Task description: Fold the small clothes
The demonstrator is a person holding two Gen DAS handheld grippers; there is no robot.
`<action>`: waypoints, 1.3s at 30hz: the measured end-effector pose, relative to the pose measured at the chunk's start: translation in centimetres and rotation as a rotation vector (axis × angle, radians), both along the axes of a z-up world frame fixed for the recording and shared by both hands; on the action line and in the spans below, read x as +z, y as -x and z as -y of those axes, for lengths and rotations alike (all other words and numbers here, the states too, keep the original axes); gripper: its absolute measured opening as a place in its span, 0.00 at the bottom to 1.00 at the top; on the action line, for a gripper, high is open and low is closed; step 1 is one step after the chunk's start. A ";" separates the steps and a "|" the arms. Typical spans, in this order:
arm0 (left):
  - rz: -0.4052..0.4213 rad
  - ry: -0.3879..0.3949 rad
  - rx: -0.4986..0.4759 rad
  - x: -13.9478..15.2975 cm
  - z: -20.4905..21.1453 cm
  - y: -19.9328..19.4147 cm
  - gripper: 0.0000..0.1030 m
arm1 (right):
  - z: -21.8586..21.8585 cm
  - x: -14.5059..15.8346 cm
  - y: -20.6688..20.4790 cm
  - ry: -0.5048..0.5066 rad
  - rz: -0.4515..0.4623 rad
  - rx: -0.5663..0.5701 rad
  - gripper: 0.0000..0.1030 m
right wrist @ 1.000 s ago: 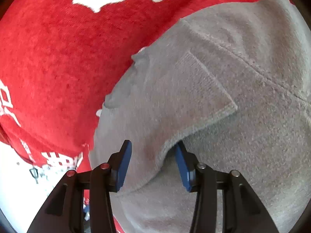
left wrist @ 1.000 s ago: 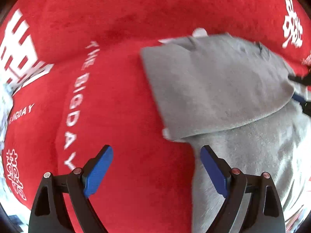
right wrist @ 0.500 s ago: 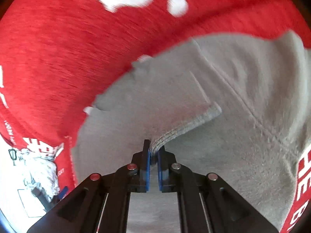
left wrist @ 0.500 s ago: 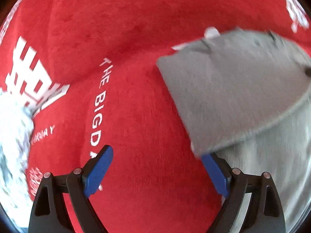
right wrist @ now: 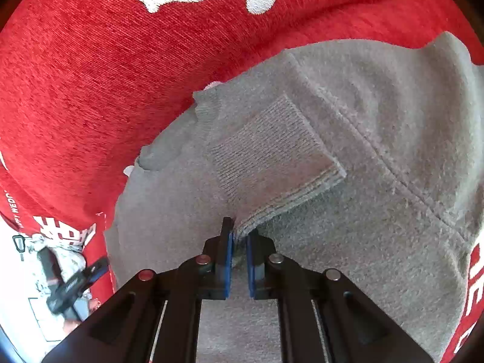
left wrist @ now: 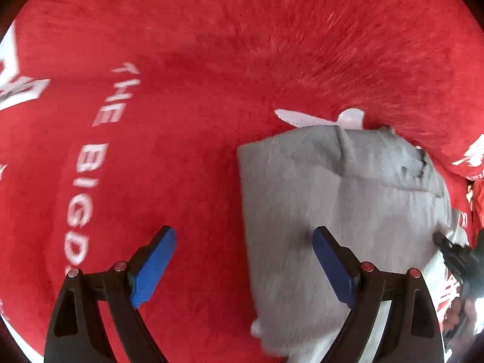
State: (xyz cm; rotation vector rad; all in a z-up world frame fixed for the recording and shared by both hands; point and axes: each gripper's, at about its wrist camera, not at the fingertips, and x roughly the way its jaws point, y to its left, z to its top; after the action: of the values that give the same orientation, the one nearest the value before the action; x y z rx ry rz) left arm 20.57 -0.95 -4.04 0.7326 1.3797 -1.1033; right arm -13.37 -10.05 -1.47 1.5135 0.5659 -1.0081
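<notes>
I am pinching the ribbed cuff (right wrist: 273, 154) of the grey garment (right wrist: 378, 199) in the right gripper (right wrist: 239, 239), its fingers nearly closed on the cuff's edge; the left gripper (left wrist: 242, 264) is hanging with fingers wide, empty, the garment's folded edge running between them. I am judging that I should carry the cuff low and flat across the body, on the red blanket (left wrist: 181, 60). Motion blur is softening the left view, and the garment's far side is cut off.

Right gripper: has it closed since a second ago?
Yes. The right gripper was open astride the ribbed cuff of the grey garment; now its jaws are pinched shut on the cuff's edge.
</notes>
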 end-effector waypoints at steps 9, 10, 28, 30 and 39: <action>-0.020 0.099 -0.051 2.2 1.4 0.1 0.08 | -0.3 0.6 0.6 0.012 0.025 -0.041 0.08; -0.018 0.099 -0.072 2.2 1.4 -0.1 0.08 | -0.2 1.4 0.3 0.030 0.032 -0.033 0.08; 0.087 0.050 -0.137 4.5 -1.7 1.1 0.09 | -2.8 1.5 4.3 -0.039 0.073 -0.171 0.44; 0.067 0.043 -0.137 4.8 -2.6 1.7 0.09 | -2.5 1.4 5.0 -0.038 0.093 -0.194 0.55; 0.097 0.028 -0.257 4.0 -4.9 6.3 0.09 | -1.2 2.4 3.7 -0.011 -0.005 -0.101 0.07</action>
State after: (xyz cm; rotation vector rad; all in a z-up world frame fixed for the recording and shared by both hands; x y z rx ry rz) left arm 14.32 3.93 -0.01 0.9499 1.2081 -1.2670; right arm -17.06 -8.86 0.97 1.5629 0.5029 -1.0878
